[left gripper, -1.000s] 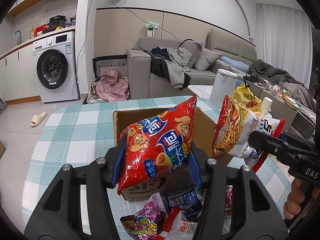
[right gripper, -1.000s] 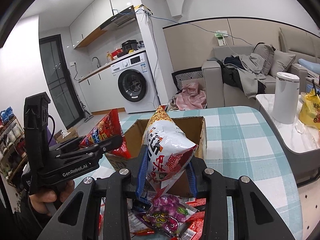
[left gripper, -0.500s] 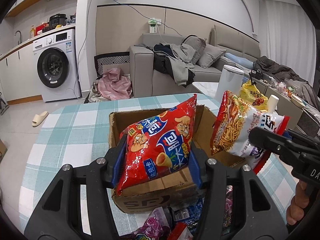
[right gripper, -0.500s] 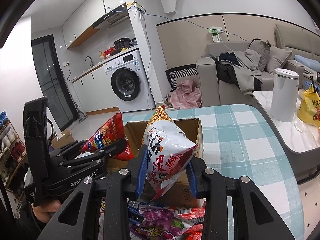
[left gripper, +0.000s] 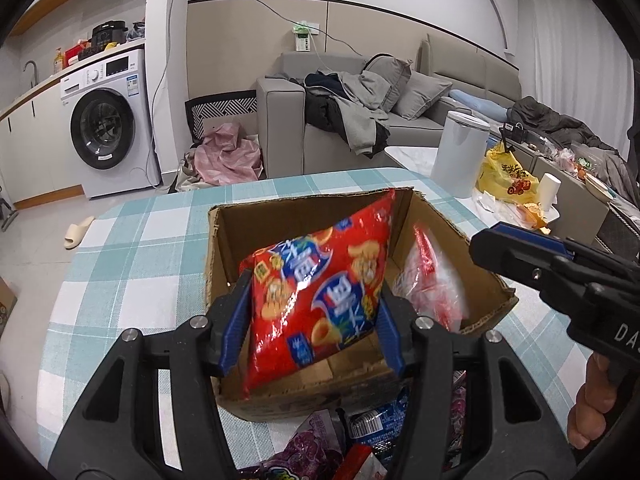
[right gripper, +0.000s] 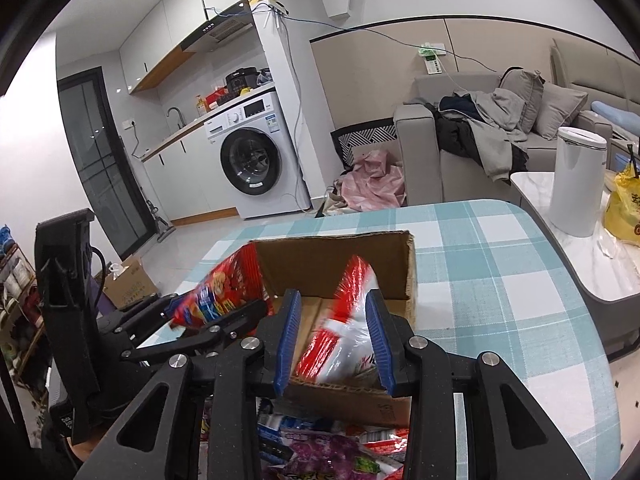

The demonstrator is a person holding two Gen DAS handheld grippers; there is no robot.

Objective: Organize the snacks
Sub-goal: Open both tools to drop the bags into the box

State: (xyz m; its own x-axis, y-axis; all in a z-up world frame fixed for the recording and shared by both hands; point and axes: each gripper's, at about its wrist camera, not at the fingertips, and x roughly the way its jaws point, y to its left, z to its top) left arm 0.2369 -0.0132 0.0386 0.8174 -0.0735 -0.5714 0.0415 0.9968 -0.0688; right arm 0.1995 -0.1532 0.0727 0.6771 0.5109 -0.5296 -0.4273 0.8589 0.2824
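Note:
An open cardboard box (left gripper: 300,200) (right gripper: 332,236) stands on the teal checked table (left gripper: 132,248) (right gripper: 500,272). My left gripper (left gripper: 315,283) (right gripper: 216,312) is shut on a red chip bag (left gripper: 320,280) (right gripper: 224,292), which hangs upright over the box's left half. My right gripper (right gripper: 332,294) (left gripper: 480,244) is shut on the lower end of a white-and-red snack bag (right gripper: 344,332) (left gripper: 432,288). That bag is blurred and leans down into the box's right half. Loose snack packets (left gripper: 320,448) (right gripper: 328,452) lie on the table in front of the box.
A white bin (left gripper: 460,152) (right gripper: 576,184) and a yellow bag (left gripper: 506,176) stand on a low side table to the right. A sofa with clothes (left gripper: 352,120) and a washing machine (left gripper: 108,132) are beyond the table. A hand (left gripper: 592,400) holds the right gripper.
Both grippers have come forward and down, so both bags now hang inside the box opening. The white-and-red bag has tipped from upright to leaning down into the box.

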